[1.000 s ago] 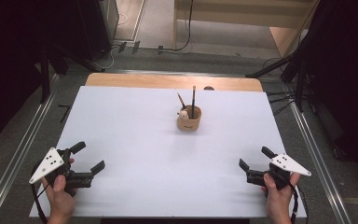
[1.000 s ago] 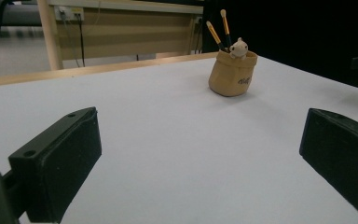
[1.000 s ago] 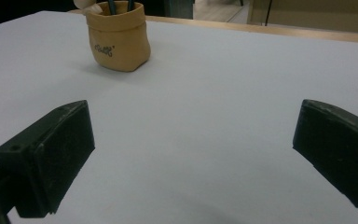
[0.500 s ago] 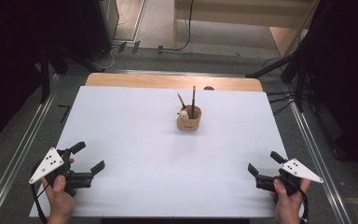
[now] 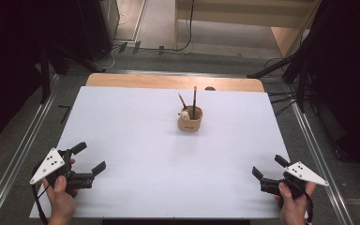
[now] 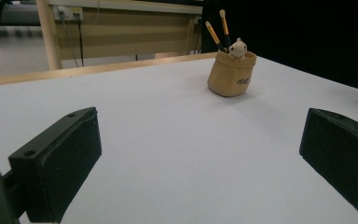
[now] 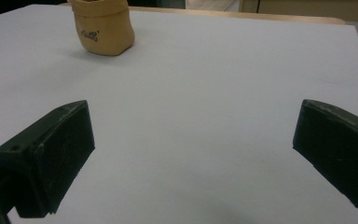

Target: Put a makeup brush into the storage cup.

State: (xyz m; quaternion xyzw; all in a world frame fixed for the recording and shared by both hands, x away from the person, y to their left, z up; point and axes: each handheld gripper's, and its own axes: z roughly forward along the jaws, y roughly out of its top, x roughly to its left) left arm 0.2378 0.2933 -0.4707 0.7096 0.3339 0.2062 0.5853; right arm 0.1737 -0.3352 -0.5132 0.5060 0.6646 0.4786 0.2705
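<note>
Both tools, left [image 5: 88,157] and right [image 5: 268,167], wait wide open on the surface [image 5: 136,140], flanking the distant pouch [image 5: 190,120] of brushes [image 5: 194,99], apparently ready to reach.

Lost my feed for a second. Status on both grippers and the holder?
Left gripper open, empty, near corner. Right gripper open, empty, opposite near corner. Tan holder upright mid-table, two brushes and a small figure inside. White sheet bare between.
</note>
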